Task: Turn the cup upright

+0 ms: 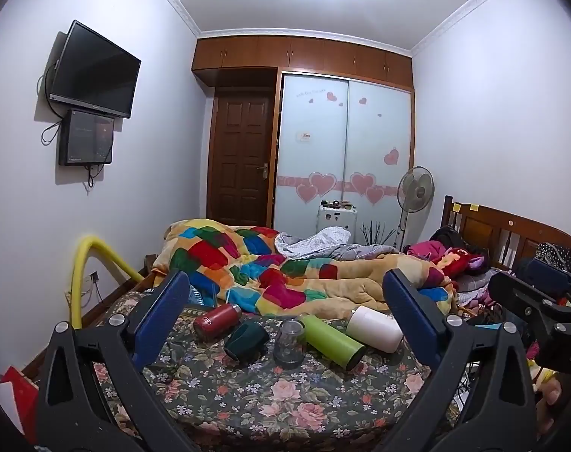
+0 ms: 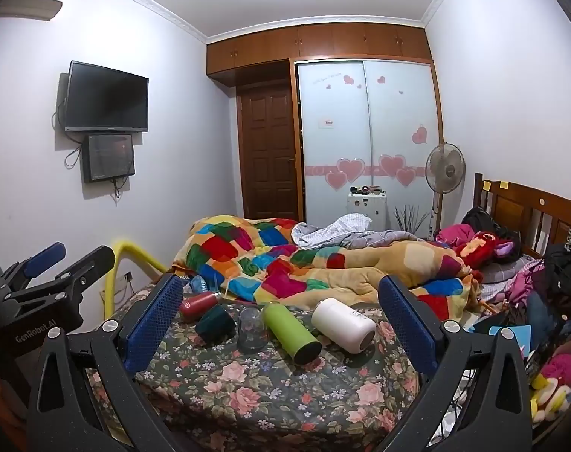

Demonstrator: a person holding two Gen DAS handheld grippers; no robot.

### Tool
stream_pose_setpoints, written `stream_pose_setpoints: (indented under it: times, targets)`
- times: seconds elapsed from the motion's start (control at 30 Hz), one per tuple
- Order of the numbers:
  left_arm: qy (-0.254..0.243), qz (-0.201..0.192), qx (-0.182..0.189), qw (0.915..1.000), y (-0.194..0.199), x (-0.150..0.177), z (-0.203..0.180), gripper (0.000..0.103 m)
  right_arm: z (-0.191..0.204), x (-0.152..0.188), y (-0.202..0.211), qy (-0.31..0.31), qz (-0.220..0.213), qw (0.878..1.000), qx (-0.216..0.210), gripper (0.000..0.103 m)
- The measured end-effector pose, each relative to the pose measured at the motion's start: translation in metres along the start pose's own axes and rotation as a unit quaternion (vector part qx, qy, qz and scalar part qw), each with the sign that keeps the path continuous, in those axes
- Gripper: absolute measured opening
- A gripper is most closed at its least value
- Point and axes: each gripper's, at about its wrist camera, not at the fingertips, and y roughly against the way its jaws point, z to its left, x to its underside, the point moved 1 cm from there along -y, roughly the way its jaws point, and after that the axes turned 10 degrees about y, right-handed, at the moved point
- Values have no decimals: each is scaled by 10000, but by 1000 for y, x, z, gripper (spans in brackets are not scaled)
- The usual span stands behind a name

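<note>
Five vessels lay on the bed [image 2: 285, 395], with the clear glass [image 2: 251, 327] as landmark: the green mug [image 2: 214, 324] tipped just left of it, the red flask [image 2: 197, 304] beyond, the green bottle [image 2: 291, 330] and white cup [image 2: 344, 324] right. Both the left claw [image 1: 285, 324] and right claw [image 2: 281, 320] hovered released, apart from them; a patchwork quilt [image 2: 285, 263] was heaped behind.
</note>
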Motion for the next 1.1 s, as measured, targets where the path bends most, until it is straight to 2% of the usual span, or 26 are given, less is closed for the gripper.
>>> stream_pose_setpoints:
  times: [1.1]
  targets:
    - [38, -35, -45, 10000, 2, 7, 0, 103, 1, 0, 1, 20, -27, 10000, 2, 103]
